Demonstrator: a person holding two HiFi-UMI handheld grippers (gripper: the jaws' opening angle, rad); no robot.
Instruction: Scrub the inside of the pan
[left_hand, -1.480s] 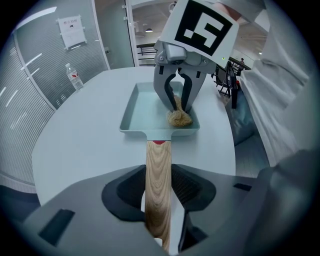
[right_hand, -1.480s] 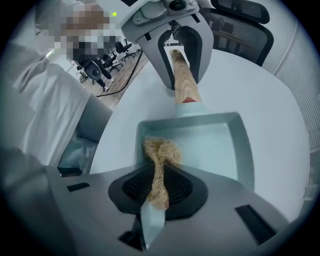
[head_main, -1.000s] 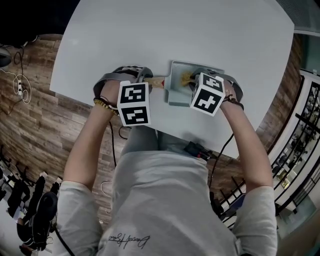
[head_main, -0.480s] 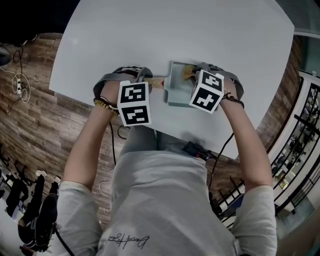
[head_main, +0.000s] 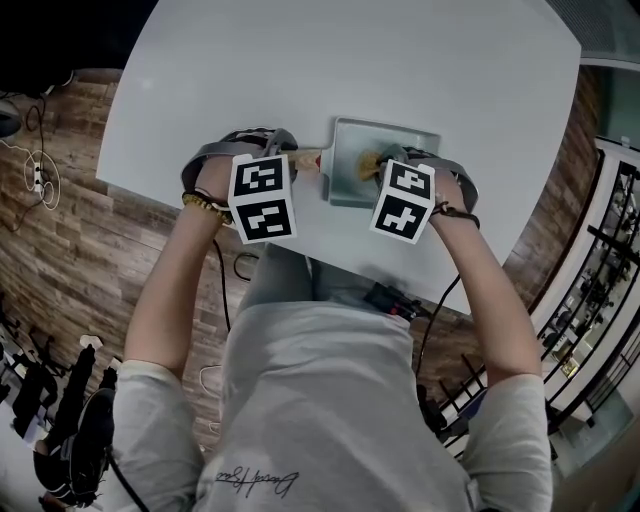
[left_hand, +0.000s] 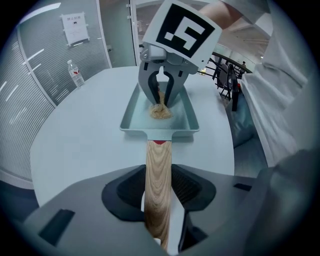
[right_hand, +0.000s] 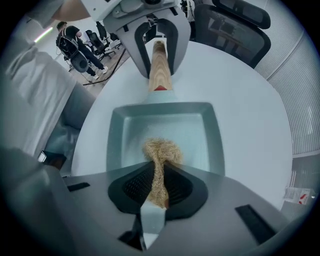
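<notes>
Wooden handle (left_hand: 158, 170) of the pan (right_hand: 200, 135) is clamped between the jaws of the left gripper (left_hand: 159, 190), so that the pan is held flat and steady on the desk (head_main: 300, 70) against the push of scrubbing. A straw-coloured scrubber (right_hand: 161, 150) is pinched in the closed right gripper (right_hand: 159, 186), which is pointed down into the pan. The tuft is pressed on the pan's floor, about its middle, where the scrubbing is judged to be under way.
</notes>
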